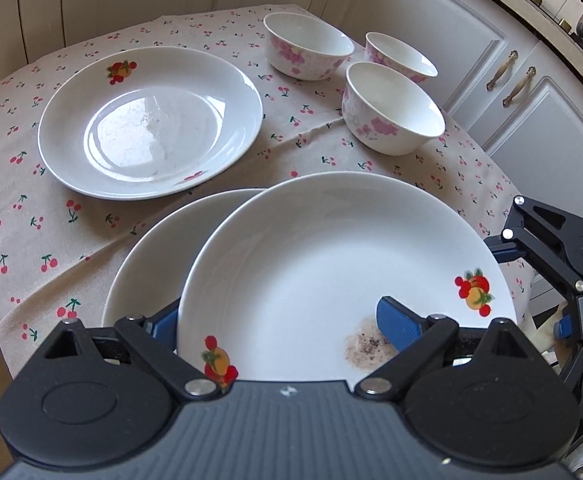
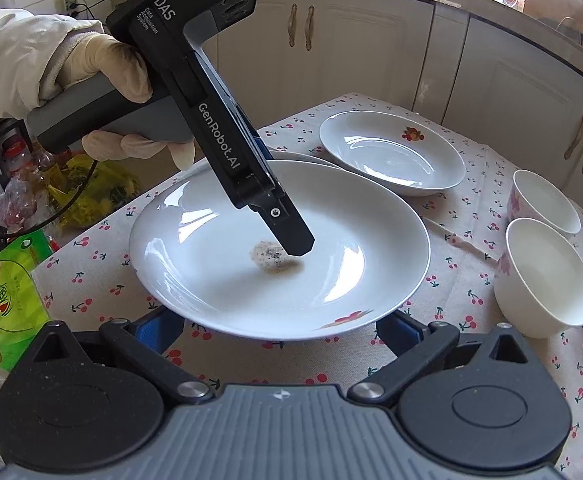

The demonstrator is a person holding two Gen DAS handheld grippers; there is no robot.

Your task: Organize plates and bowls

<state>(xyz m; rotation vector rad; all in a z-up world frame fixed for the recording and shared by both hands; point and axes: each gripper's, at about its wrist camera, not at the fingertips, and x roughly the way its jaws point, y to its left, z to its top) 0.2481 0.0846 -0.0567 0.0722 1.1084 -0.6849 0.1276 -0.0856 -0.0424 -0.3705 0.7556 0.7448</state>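
Note:
A white plate (image 1: 331, 264) with fruit prints and a brown stain sits tilted on a second white plate (image 1: 151, 264). My left gripper (image 1: 279, 320) straddles its near rim: one blue finger (image 1: 395, 326) rests inside on the stain, the other below the rim. It looks shut on the plate. In the right wrist view the same plate (image 2: 219, 280) is lifted off the cloth, with the left gripper (image 2: 291, 236) gripping it. My right gripper (image 2: 279, 330) is open, its fingers below the plate's near rim. A third plate (image 1: 147, 120) and three pink-flowered bowls (image 1: 391, 108) stand beyond.
The table has a cherry-print cloth (image 1: 43, 216). Cream cabinets (image 1: 531, 92) stand right of the table. A green packet (image 2: 7, 300) and plastic bags lie at the table's left side in the right wrist view.

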